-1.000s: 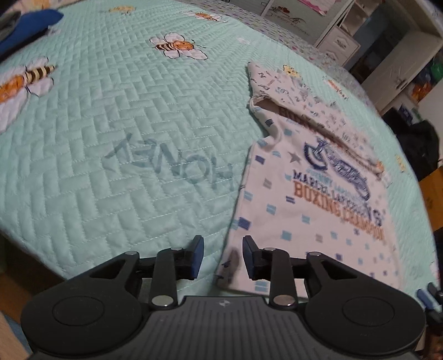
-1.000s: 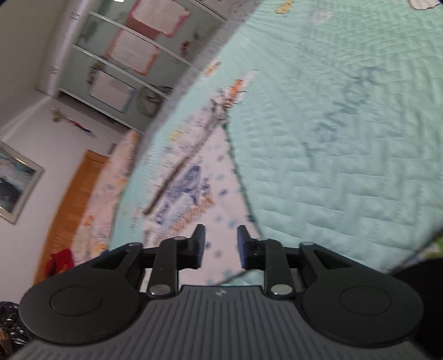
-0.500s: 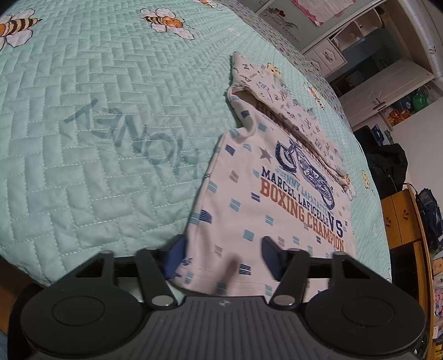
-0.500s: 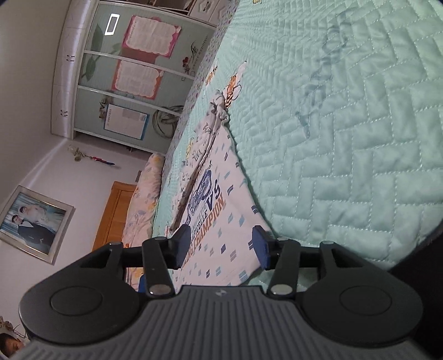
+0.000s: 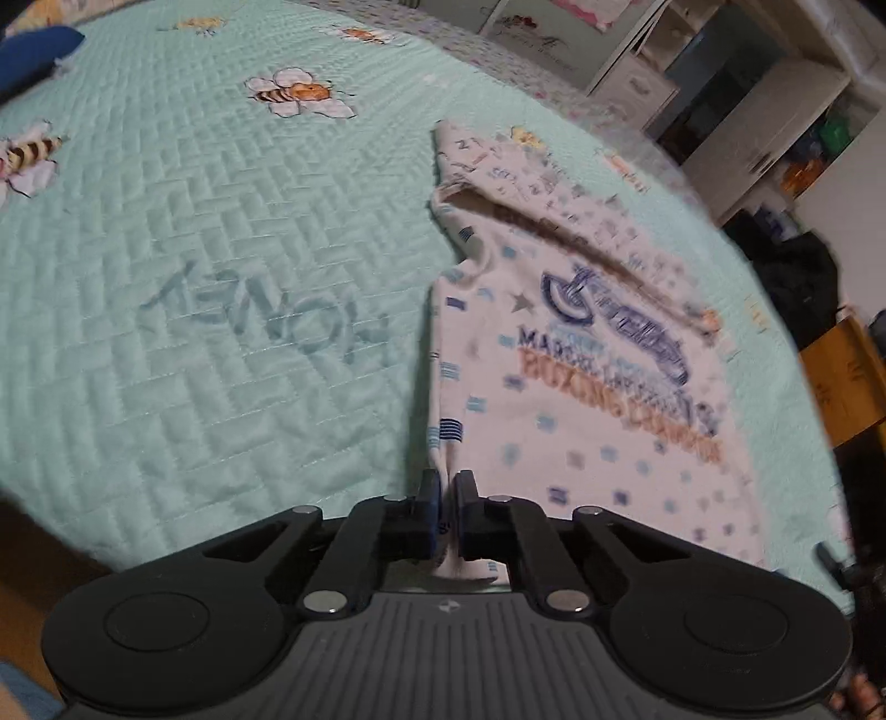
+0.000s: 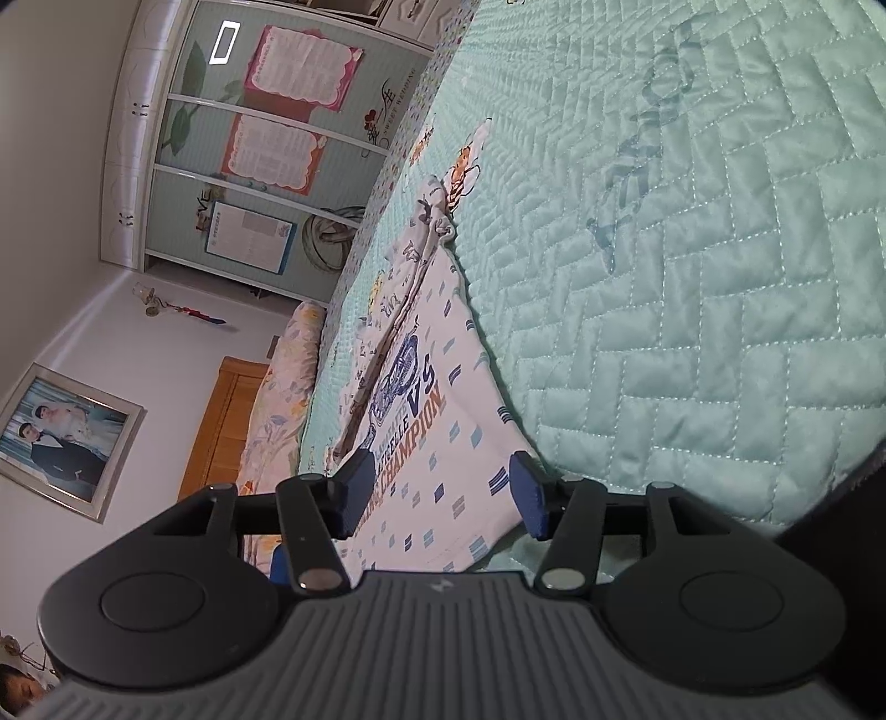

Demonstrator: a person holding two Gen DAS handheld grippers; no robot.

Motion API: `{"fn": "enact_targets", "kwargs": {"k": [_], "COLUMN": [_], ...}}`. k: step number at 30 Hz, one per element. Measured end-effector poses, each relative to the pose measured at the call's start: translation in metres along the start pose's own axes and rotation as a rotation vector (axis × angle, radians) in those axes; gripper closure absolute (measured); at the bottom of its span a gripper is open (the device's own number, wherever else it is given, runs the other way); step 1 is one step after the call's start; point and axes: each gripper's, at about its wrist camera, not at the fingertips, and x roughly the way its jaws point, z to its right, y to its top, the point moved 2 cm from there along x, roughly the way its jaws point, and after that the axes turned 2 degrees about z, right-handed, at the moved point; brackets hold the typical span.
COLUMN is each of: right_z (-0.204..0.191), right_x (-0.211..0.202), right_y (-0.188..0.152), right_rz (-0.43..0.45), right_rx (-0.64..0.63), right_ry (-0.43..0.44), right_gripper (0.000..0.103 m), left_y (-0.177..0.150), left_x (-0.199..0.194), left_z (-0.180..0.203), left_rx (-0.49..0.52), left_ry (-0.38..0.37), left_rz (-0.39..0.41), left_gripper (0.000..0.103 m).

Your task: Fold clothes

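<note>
A white T-shirt [image 5: 581, 421] with blue flecks and a "BOXING CHAMPION" print lies flat on the mint quilted bedspread [image 5: 221, 277]. A second patterned garment [image 5: 498, 166] lies under its far end. My left gripper [image 5: 447, 482] is shut on the shirt's near left hem corner, and the cloth is pinched up into a ridge between the pads. In the right wrist view the T-shirt [image 6: 443, 421] runs away from the camera. My right gripper [image 6: 440, 476] hovers at its near hem with its jaws opening. The hem lies between the fingers, and the pads do not press on it.
The bedspread [image 6: 692, 277] ends close to both grippers. A dark blue cloth [image 5: 33, 50] lies at the far left. White shelves [image 5: 775, 111] and a wooden cabinet [image 5: 841, 376] stand beyond the bed. A wardrobe [image 6: 249, 138], a pillow [image 6: 288, 376] and a wooden headboard [image 6: 221, 421] are behind.
My left gripper went from open around the shirt's hem corner to shut on it. My right gripper's jaws spread wider and it dipped toward the hem.
</note>
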Motion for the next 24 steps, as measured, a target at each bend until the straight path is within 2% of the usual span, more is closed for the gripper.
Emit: {"fn": "enact_targets", "kwargs": {"k": [5,9,11,14,16,18,20,24], "right_z": [-0.001,-0.002,-0.001,0.000,0.001,0.001,0.002,0.003], "right_x": [0.001,0.002,0.002,0.003,0.003,0.004,0.005,0.006], "right_y": [-0.002,-0.003,-0.003,-0.002,-0.003,-0.003,-0.003,-0.004], "right_rz": [-0.011,-0.018,-0.018,-0.020,-0.023,-0.027,-0.031,-0.037], "right_rx": [-0.020,-0.028,-0.024,-0.021,-0.021,-0.021,-0.020,-0.016], "right_ry": [-0.004,-0.006,-0.004,0.003,0.009,0.014,0.019,0.025], "right_gripper": [0.047,0.047,0.047,0.046,0.044,0.042,0.042,0.042], "left_y": [-0.005,-0.003,-0.002,0.003,0.010,0.022,0.037,0.074], "left_x": [0.005,0.004,0.002,-0.009,-0.019,-0.025,-0.023,0.011], "left_z": [-0.012,-0.013,-0.015,-0.017,-0.015,-0.010,-0.005,-0.011], "left_rx": [-0.051,-0.043,-0.057,-0.067,-0.051,-0.046,-0.049,-0.135], "left_ry": [0.023,0.033,0.043,0.095,0.120,0.088,0.045,-0.080], "left_rz": [-0.043,-0.060,-0.067,-0.041,0.010,0.065,0.104,0.134], "left_gripper": [0.097,0.095,0.089,0.090,0.090,0.084,0.072,0.070]}}
